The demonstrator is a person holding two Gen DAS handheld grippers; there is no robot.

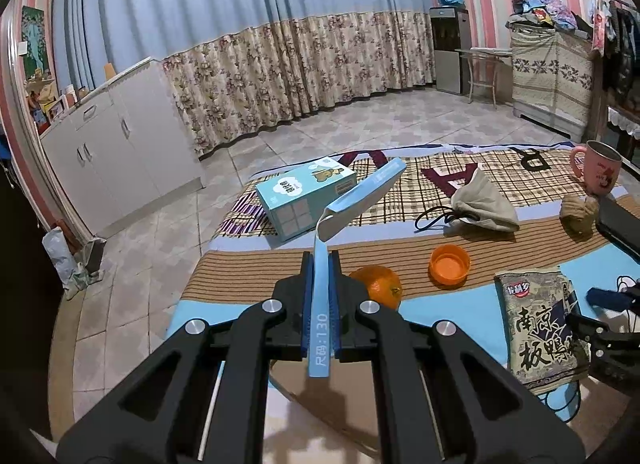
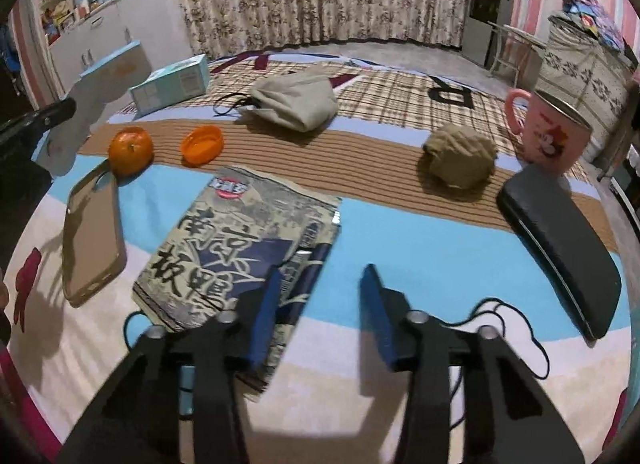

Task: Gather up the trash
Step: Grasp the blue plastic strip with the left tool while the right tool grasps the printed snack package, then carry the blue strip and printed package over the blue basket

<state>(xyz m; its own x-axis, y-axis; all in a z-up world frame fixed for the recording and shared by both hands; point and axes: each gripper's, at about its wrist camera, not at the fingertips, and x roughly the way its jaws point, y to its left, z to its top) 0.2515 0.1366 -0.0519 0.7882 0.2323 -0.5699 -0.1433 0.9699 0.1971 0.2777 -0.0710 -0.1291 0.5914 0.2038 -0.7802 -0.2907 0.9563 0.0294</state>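
My left gripper [image 1: 321, 260] is shut on the flap of a flattened light-blue carton [image 1: 362, 193], which sticks up and away over the blanket. In the right wrist view the same carton [image 2: 100, 75] shows at the far left. An empty snack wrapper [image 2: 240, 248] with large printed characters lies flat near the front; it also appears as the wrapper [image 1: 536, 324] in the left wrist view. My right gripper [image 2: 320, 276] hangs low over the wrapper's right edge. Its left finger is above the wrapper, the jaws stand apart and the pads press on nothing.
On the blanket [image 2: 400, 223] lie an orange [image 2: 130, 149], an orange cap [image 2: 202, 143], a phone case [image 2: 92, 240], a grey pouch [image 2: 296, 103], a crumpled brown wad [image 2: 460, 159], a pink mug [image 2: 548, 131], a black case [image 2: 560, 252], a blue tissue box [image 1: 304, 195] and a black cable [image 2: 512, 328].
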